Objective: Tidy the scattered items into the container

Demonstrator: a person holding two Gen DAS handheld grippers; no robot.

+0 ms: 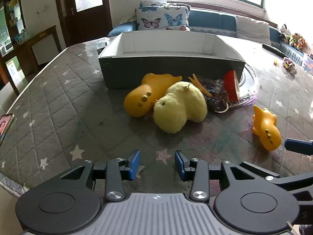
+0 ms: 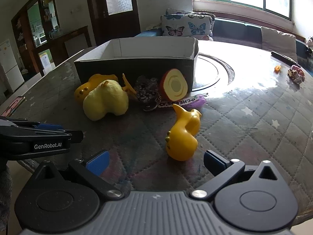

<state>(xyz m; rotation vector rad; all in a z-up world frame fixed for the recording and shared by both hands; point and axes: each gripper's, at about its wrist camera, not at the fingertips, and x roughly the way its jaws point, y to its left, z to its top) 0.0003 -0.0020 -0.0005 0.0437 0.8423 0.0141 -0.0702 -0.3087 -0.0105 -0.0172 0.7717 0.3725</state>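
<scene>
Right wrist view: my right gripper point(image 2: 155, 161), jaws wide & empty, faces a small orange rubber duck toy point(image 2: 183, 135) lying just ahead on the quilted grey table cover point(image 2: 254, 117). Left gripper point(image 1: 157, 164), jaws part open, holds nothing. Dark open cardboard box point(image 2: 137, 66) sits beyond w/ nothing visible inside. I judge step one: approach, close on duck, carry to box.

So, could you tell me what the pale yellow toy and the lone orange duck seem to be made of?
The pale yellow toy looks like plush fabric: fuzzy, matte, softly lumpy. The lone orange duck looks like smooth moulded rubber or vinyl, with a slight sheen; which one I cannot tell.
</scene>
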